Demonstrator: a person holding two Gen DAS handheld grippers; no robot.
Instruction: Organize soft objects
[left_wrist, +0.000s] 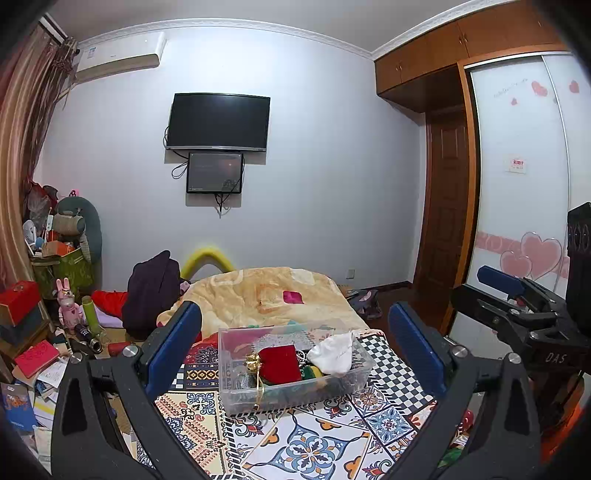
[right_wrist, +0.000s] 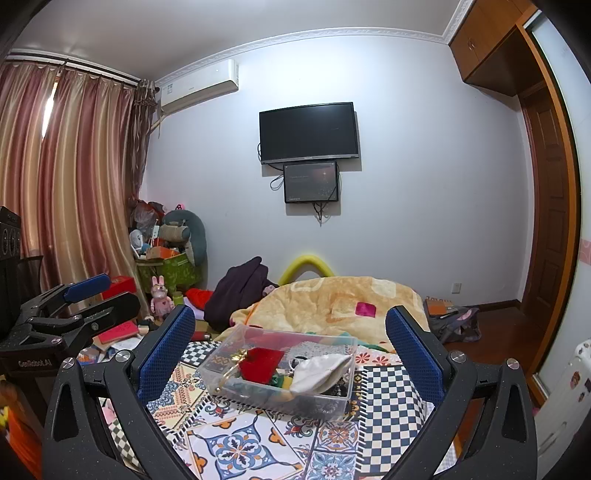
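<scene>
Bed (left_wrist: 303, 443): covered in a patterned patchwork cloth, with a rumpled yellow blanket (left_wrist: 266, 295) behind; the cloth gives plenty of flat room in front of the box, and its near-left corner drops off toward floor clutter (left_wrist: 40, 369).
Clear box (left_wrist: 291, 391): sits mid-bed, between both tools' lines of reach; light and thin-walled, so a push on its rim likely slides or tips it.
Soft objects: a white pouch (left_wrist: 334, 354) drapes at the box's right end, a red velvet pouch (left_wrist: 279, 363) lies near the middle, touching gold trim (left_wrist: 253, 360); the trim could snag and drag along.
Left tool (left_wrist: 293, 343): spread wide, empty, short of the box.
Right tool (right_wrist: 290, 350): spread wide, empty; the two tools hang near each other, so crossing risks a knock.
</scene>
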